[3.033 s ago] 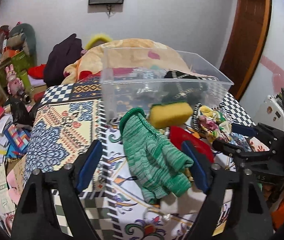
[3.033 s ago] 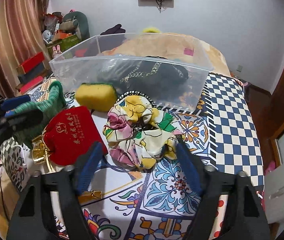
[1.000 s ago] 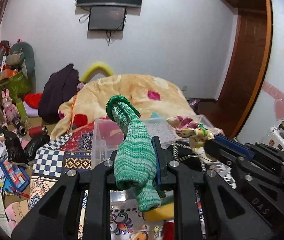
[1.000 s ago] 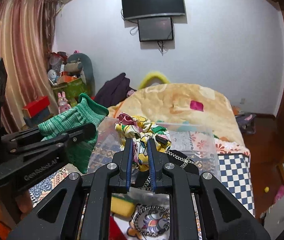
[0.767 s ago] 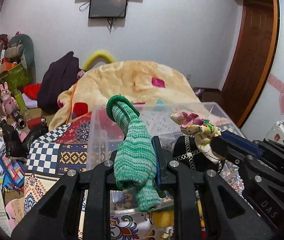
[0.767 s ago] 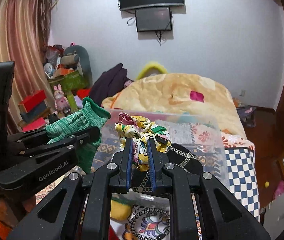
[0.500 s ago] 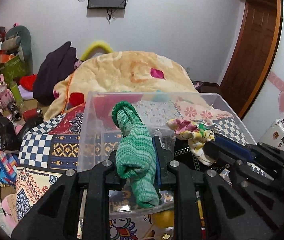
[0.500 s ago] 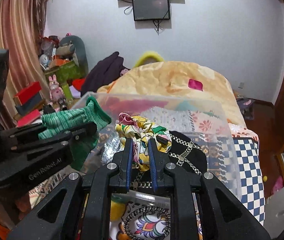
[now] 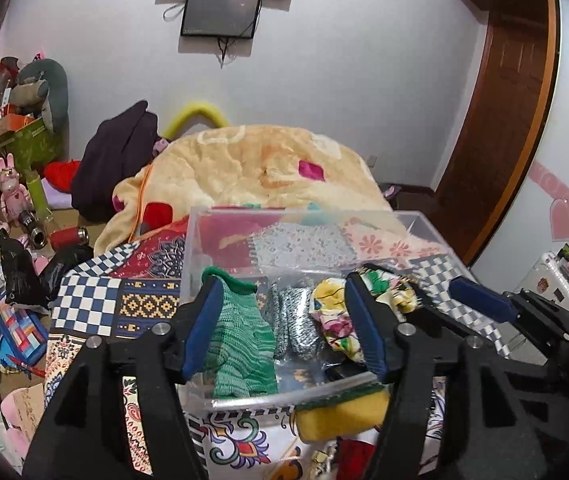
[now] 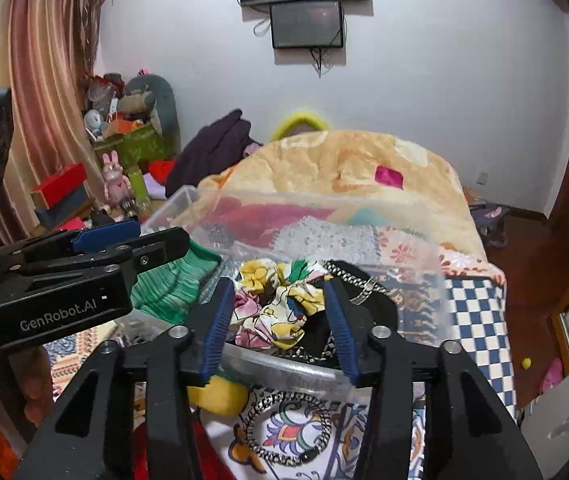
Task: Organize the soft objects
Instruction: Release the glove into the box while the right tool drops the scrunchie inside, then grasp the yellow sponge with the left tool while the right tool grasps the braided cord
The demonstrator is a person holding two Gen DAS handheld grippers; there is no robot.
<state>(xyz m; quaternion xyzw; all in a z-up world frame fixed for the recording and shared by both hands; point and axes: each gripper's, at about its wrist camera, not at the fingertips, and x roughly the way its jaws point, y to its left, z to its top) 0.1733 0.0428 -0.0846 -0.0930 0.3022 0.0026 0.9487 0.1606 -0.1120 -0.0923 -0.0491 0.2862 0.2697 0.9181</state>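
Green knitted glove (image 9: 240, 344), left wrist view: it lies inside the clear plastic bin (image 9: 220, 220), at the near left corner, between the spread blue-padded fingers (image 9: 204, 320) of the left gripper (image 9: 288, 328), which is released and holds nothing. The ribbed knit touches the left pad. To its right in the bin lie a grey-and-white knitted piece (image 9: 294, 326) and the floral scrunchie (image 9: 334, 320). The bin stands on a patterned cloth (image 9: 84, 308) with blue-and-white checks; a yellow sponge (image 9: 340, 412) sits just outside the near wall. Behind are a peach blanket (image 9: 252, 168), a wall-mounted screen (image 9: 220, 14) and a wooden door (image 9: 500, 128) at far right.

Right wrist view: the floral scrunchie (image 10: 274, 308), a gathered glossy fabric ring in yellow, pink and green, rests in the bin (image 10: 292, 364) on a black item with a metal chain (image 10: 358, 284). It lies between the parted fingers of the right gripper (image 10: 278, 320), likewise released. The left gripper (image 10: 96, 256) reaches in from the left above the glove (image 10: 172, 280). Striped curtains (image 10: 32, 80) hang at far left.
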